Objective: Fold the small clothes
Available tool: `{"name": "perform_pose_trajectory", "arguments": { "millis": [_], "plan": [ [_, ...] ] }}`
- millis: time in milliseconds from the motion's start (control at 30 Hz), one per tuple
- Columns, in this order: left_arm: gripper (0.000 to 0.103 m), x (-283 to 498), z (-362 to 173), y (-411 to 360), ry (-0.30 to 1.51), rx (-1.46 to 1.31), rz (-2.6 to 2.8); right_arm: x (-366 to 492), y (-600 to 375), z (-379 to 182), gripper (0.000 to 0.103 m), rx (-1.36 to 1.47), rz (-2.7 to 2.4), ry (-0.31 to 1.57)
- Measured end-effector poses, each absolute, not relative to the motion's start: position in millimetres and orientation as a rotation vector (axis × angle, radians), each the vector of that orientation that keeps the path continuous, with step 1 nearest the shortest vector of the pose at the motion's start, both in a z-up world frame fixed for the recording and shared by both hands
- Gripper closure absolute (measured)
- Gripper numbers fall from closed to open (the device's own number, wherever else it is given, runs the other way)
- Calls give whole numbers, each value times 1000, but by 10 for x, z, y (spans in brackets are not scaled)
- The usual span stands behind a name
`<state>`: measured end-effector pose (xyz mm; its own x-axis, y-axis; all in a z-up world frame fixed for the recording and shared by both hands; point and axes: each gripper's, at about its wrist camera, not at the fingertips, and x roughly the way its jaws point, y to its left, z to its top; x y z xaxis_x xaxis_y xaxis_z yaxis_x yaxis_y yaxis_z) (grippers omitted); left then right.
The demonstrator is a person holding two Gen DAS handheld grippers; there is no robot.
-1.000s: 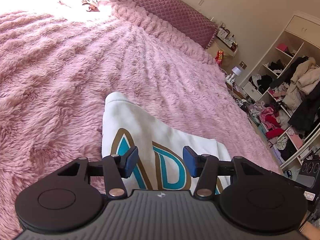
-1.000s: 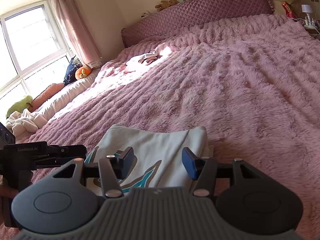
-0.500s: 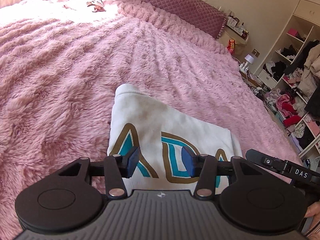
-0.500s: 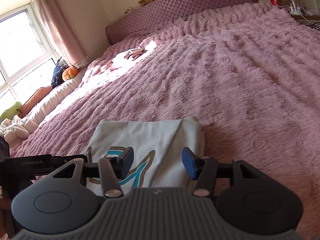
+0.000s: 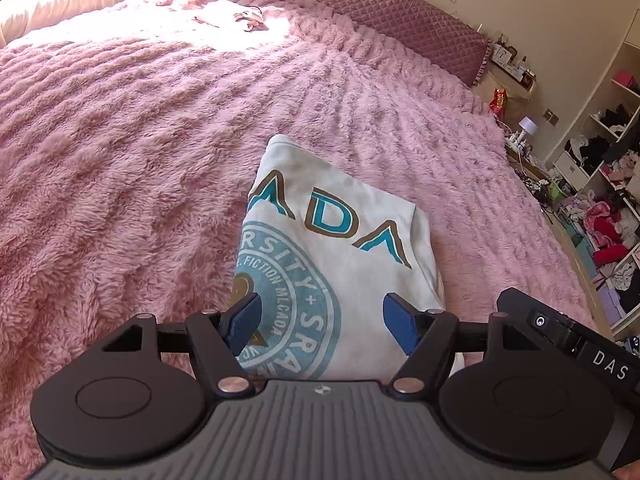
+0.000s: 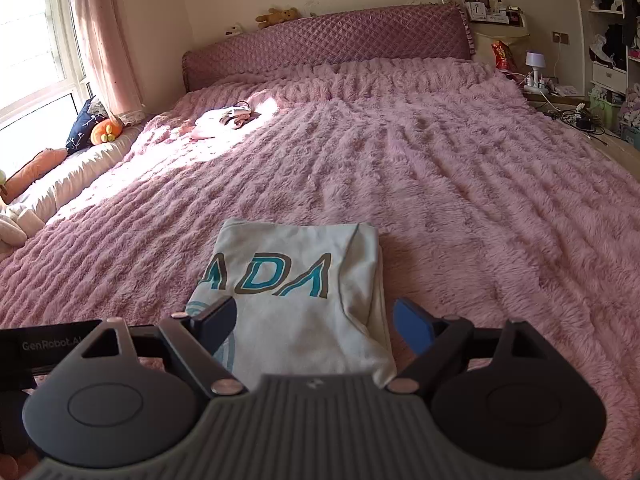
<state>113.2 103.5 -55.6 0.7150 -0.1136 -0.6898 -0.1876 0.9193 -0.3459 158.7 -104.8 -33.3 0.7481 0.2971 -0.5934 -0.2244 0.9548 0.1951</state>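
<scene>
Since the earlier frames both tools have drawn back and up, so the folded white shirt [image 5: 340, 264] lies lower centre on the pink bed [image 5: 140, 152], while left tool [image 5: 322, 320] and right tool [image 6: 314, 326] are opening, holding nothing, fold apparently released.

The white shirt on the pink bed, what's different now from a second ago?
Both grippers pulled up and back from the white shirt, so more of its print shows, including the round blue seal. The left gripper and right gripper are opening their jaws, with nothing pinched between them. The shirt stayed folded in the same spot on the pink blanket.
</scene>
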Motion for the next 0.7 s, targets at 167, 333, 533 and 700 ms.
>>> {"name": "perform_pose_trajectory", "arguments": {
  "millis": [167, 333, 533, 700],
  "plan": [
    [21, 775, -525, 895, 844, -331, 107, 1117, -1022, -276, 21, 49, 276, 678],
    [19, 487, -510, 858, 882, -292, 144, 808, -994, -316, 21, 6, 288, 714],
    [19, 278, -486, 879, 892, -274, 173, 603, -904, -367, 21, -28, 301, 758],
    [19, 193, -486, 880, 899, -239, 197, 474, -812, -382, 21, -68, 305, 764]
  ]
}}
